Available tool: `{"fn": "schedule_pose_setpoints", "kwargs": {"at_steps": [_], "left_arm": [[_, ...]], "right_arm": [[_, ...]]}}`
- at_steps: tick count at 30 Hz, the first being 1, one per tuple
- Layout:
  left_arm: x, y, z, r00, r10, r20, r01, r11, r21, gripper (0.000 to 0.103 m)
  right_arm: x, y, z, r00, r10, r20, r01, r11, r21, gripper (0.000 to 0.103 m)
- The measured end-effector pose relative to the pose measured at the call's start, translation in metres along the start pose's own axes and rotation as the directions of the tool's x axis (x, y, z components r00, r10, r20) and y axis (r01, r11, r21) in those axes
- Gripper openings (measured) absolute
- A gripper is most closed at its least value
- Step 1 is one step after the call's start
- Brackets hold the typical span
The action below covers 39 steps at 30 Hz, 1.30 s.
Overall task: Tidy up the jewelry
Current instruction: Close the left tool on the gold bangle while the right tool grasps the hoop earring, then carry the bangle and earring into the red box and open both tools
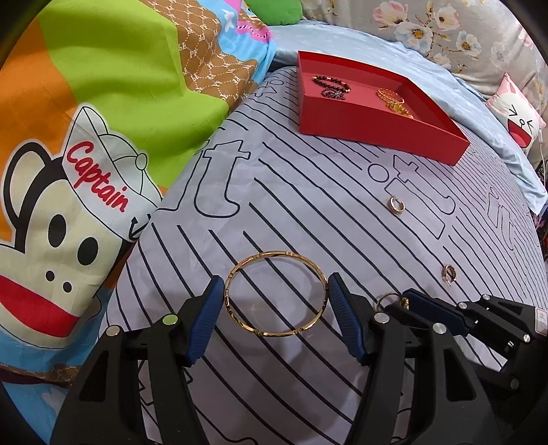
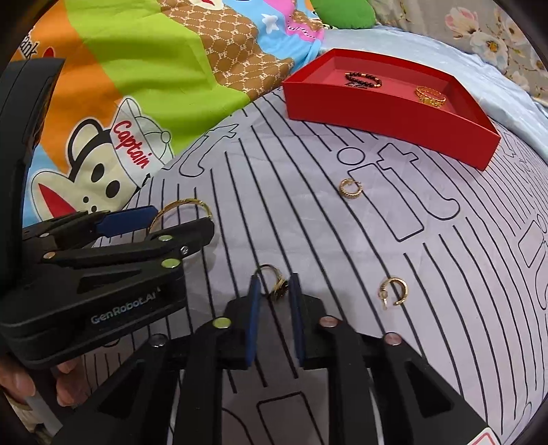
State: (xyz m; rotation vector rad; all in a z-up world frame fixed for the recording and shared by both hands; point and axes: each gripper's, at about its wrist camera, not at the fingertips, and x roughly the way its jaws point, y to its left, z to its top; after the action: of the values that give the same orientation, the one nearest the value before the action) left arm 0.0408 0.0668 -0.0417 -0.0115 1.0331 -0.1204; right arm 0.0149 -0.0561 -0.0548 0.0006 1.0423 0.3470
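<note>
A gold bangle [image 1: 275,293] lies on the striped bedsheet between the blue pads of my left gripper [image 1: 274,287]; the pads touch or nearly touch its sides. My right gripper [image 2: 274,284] has its narrow jaws around a gold ring with a dark stone [image 2: 272,282], also seen in the left wrist view [image 1: 394,301]. Two gold hoop earrings [image 2: 351,188] [image 2: 394,291] lie loose on the sheet. A red tray [image 2: 394,116] at the back holds a dark beaded bracelet [image 2: 363,79] and gold chain jewelry [image 2: 430,96].
A colourful cartoon quilt [image 1: 85,154] is bunched at the left. A floral pillow [image 1: 445,30] and a white cat cushion [image 1: 517,116] lie at the back right. The left gripper's body [image 2: 102,274] sits close to the right gripper.
</note>
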Motion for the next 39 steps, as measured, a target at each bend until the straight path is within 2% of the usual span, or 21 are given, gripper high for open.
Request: {"fn": "schedule_pose_setpoints", "kwargs": {"at_steps": [10,20,28,34,39], "left_arm": [[-0.003,-0.013,0.002,1.000,-0.017,0.007,0.017,0.999,0.030,0.060],[-0.009,-0.038,0.028,0.997,-0.054,0.056,0.049,0.996,0.080,0.060],[-0.008,-0.065,0.067,0.990,-0.087,0.113,0.071,0.988,0.136,0.060],[0.003,-0.084,0.113,0.981,-0.110,0.162,0.083,0.983,0.165,0.060],[0.021,-0.095,0.154,0.974,-0.114,0.195,0.079,0.981,0.179,0.060]], "right_arm": [[-0.006,-0.013,0.003,1.000,-0.027,0.013,0.026,0.999,0.028,0.009],[-0.025,-0.046,0.027,0.996,-0.058,0.074,0.050,0.994,0.101,0.009],[-0.040,-0.090,0.060,0.987,-0.097,0.131,0.074,0.983,0.170,0.009],[-0.047,-0.123,0.105,0.974,-0.133,0.184,0.098,0.977,0.187,0.009],[-0.034,-0.147,0.143,0.968,-0.159,0.192,0.120,0.973,0.196,0.009]]}}
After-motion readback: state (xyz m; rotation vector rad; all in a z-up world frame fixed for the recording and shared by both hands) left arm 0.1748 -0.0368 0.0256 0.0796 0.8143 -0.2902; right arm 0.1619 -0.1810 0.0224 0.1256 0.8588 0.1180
